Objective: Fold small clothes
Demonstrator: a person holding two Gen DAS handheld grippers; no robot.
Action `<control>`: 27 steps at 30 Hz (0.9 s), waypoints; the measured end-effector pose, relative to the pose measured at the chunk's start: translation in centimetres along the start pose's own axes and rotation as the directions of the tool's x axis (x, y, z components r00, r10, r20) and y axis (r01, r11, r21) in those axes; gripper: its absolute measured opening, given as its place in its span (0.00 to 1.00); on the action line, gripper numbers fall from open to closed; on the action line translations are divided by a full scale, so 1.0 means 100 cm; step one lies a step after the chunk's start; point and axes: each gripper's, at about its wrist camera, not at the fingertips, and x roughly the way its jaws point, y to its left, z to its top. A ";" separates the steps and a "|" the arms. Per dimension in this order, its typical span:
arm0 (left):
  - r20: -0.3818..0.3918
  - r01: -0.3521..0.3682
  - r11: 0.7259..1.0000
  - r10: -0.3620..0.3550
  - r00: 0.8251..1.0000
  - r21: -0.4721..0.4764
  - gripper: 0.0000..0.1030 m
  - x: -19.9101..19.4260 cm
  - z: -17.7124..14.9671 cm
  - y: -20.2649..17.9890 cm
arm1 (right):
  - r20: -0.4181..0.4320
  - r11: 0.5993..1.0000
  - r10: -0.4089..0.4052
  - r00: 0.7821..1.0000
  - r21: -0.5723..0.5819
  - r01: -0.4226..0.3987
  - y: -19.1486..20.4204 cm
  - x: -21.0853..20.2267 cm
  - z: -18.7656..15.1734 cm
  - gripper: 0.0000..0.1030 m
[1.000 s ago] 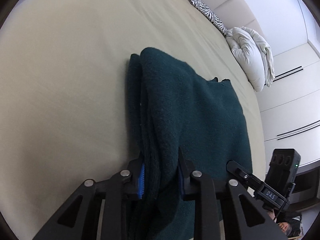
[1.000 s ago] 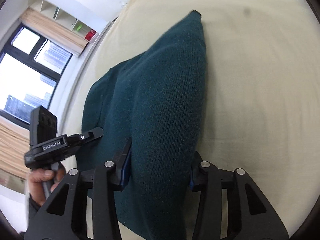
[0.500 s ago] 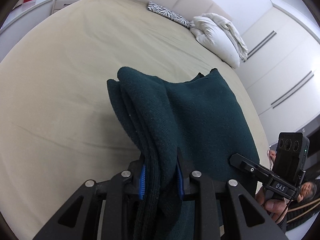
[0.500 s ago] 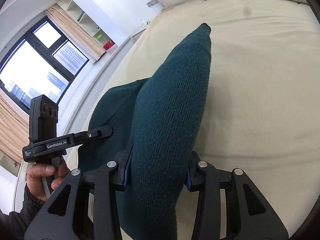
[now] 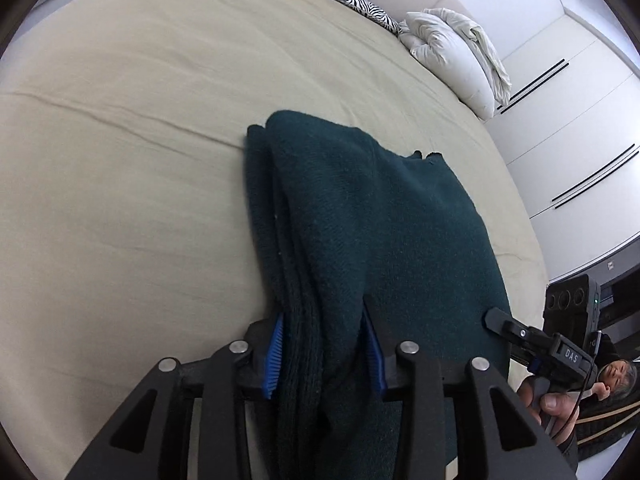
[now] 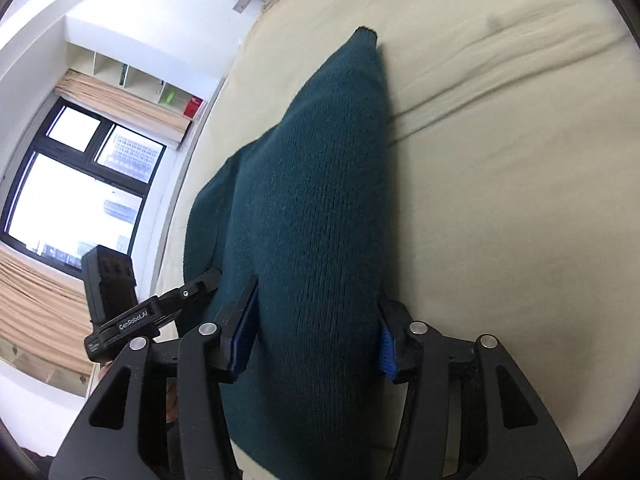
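A dark green knitted garment (image 5: 380, 232) lies folded in several layers on the beige bed (image 5: 140, 128). My left gripper (image 5: 324, 344) is shut on its thick folded left edge. In the right wrist view the same garment (image 6: 316, 208) runs away from me, and my right gripper (image 6: 316, 332) is shut on its near right edge. Each gripper shows in the other's view: the right one (image 5: 540, 344) at the garment's right side, the left one (image 6: 132, 316) at its left side. The far end of the garment rests on the sheet.
A white pillow (image 5: 452, 60) and a zebra-print cushion (image 5: 356, 0) lie at the head of the bed. White wardrobe doors (image 5: 568, 128) stand to the right. A window with curtains (image 6: 72, 192) is to the left of the bed.
Both grippers have lowered with the garment still clamped. Its far end has come down onto the sheet and lies flatter.
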 end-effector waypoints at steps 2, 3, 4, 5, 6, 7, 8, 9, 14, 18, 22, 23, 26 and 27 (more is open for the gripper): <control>0.009 -0.007 1.000 0.007 1.000 0.005 0.40 -0.004 0.005 -0.002 | 0.005 1.000 -0.018 1.000 0.001 0.018 -0.001 -0.009 0.000 0.51; 0.017 -0.021 1.000 0.021 1.000 0.006 0.40 -0.007 0.006 -0.003 | 0.014 1.000 -0.025 1.000 0.010 0.025 -0.005 -0.017 -0.001 0.51; 0.034 -0.046 0.999 0.045 0.998 0.009 0.40 -0.015 0.008 -0.005 | 0.033 0.999 -0.038 0.999 0.019 0.038 -0.007 -0.027 -0.001 0.51; 0.050 -0.068 0.998 0.068 0.996 0.011 0.40 -0.022 0.007 -0.011 | 0.060 0.998 -0.059 0.996 0.024 0.057 -0.010 -0.039 0.001 0.51; 0.074 -0.105 0.994 0.104 0.992 0.016 0.40 -0.031 0.009 -0.015 | 0.100 0.997 -0.077 0.992 0.028 0.075 -0.010 -0.053 0.005 0.51; 0.095 -0.126 0.992 0.123 0.988 0.018 0.40 -0.036 0.003 -0.018 | 0.129 0.997 -0.079 0.988 0.030 0.076 -0.008 -0.058 0.006 0.52; 0.122 -0.139 0.990 0.135 0.983 0.026 0.40 -0.043 0.005 -0.024 | 0.166 0.997 -0.069 0.984 0.028 0.065 -0.004 -0.067 0.011 0.52; 0.143 -0.131 0.990 0.123 0.982 0.045 0.40 -0.050 0.007 -0.029 | 0.188 0.999 -0.048 0.981 0.018 0.045 0.001 -0.074 0.017 0.52; 0.175 -0.060 0.982 0.029 0.984 0.180 0.43 -0.040 0.021 -0.077 | 0.186 0.995 0.077 0.979 -0.075 -0.064 0.034 -0.060 0.044 0.52; 0.072 -0.080 0.980 0.068 0.995 0.181 0.42 0.019 0.027 -0.069 | 0.109 0.999 0.006 0.994 -0.033 -0.002 0.011 -0.014 0.059 0.52; 0.057 -0.056 0.977 0.045 0.997 0.205 0.34 0.049 0.027 -0.059 | 0.150 0.997 -0.054 0.987 -0.045 0.061 -0.005 0.006 0.054 0.50; 0.059 -0.046 0.978 0.035 0.998 0.202 0.34 0.049 0.028 -0.058 | 0.154 0.997 -0.047 0.987 -0.051 0.056 -0.005 0.005 0.053 0.50; 0.060 -0.006 0.980 -0.006 0.998 0.200 0.33 0.050 0.030 -0.053 | 0.156 1.000 0.004 0.988 -0.016 -0.001 -0.003 -0.014 0.052 0.50; 0.062 0.011 0.981 -0.024 0.998 0.194 0.31 0.049 0.030 -0.050 | 0.165 0.999 0.038 0.986 -0.018 -0.036 -0.002 -0.017 0.055 0.52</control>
